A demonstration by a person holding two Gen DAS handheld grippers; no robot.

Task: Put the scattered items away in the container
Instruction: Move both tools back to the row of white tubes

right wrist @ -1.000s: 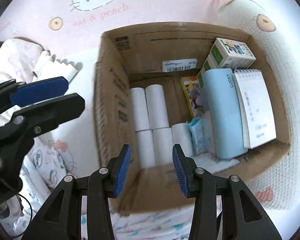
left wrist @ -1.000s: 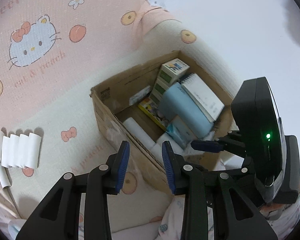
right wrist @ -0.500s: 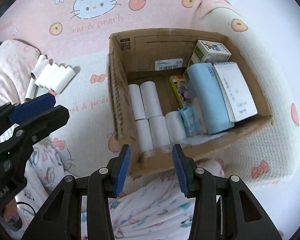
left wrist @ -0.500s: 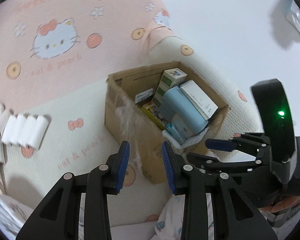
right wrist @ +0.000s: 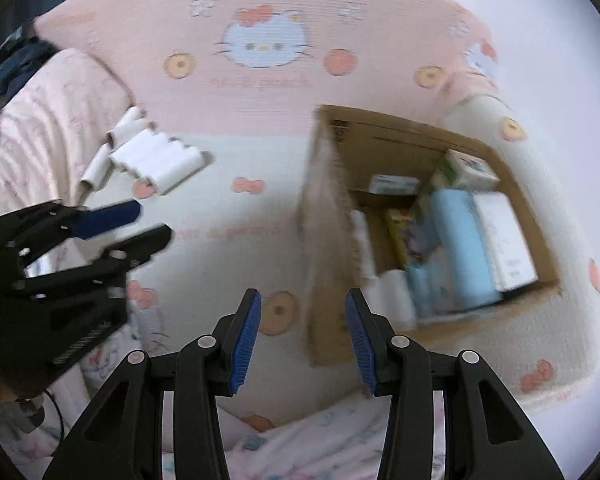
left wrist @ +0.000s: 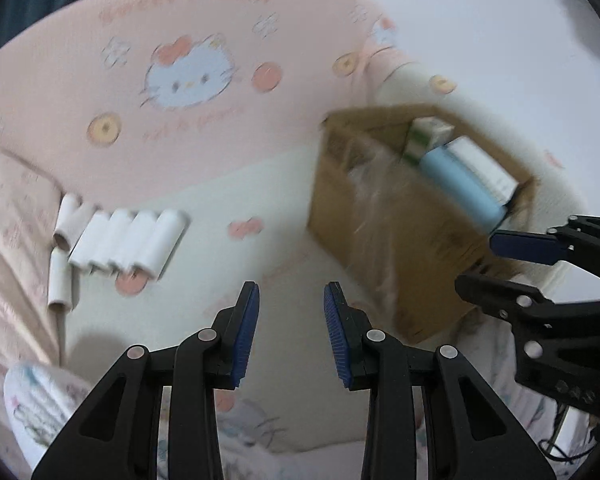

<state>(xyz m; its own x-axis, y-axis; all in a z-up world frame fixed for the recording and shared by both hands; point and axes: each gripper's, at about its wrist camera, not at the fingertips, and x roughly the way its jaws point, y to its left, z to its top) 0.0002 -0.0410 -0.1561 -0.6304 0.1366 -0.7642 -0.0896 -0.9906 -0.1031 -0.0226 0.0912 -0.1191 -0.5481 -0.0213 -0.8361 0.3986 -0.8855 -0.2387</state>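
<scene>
Rolls [left wrist: 128, 240] on bed left of box [left wrist: 400, 248], well apart. Left gripper [left wrist: 288, 336] and right gripper [right wrist: 302, 340] both spread, empty. Rolls look light, crushable, prone to rolling; best pinched gently across mid-barrel.

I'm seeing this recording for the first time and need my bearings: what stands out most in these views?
The pink cartoon-cat blanket fills the background of both views. On the cream mat, an open cardboard box sits to the right, packed with a light blue case, a notepad and small cartons. A row of white rolls lies loose far to the left. The open left claw and open right claw hold nothing.
</scene>
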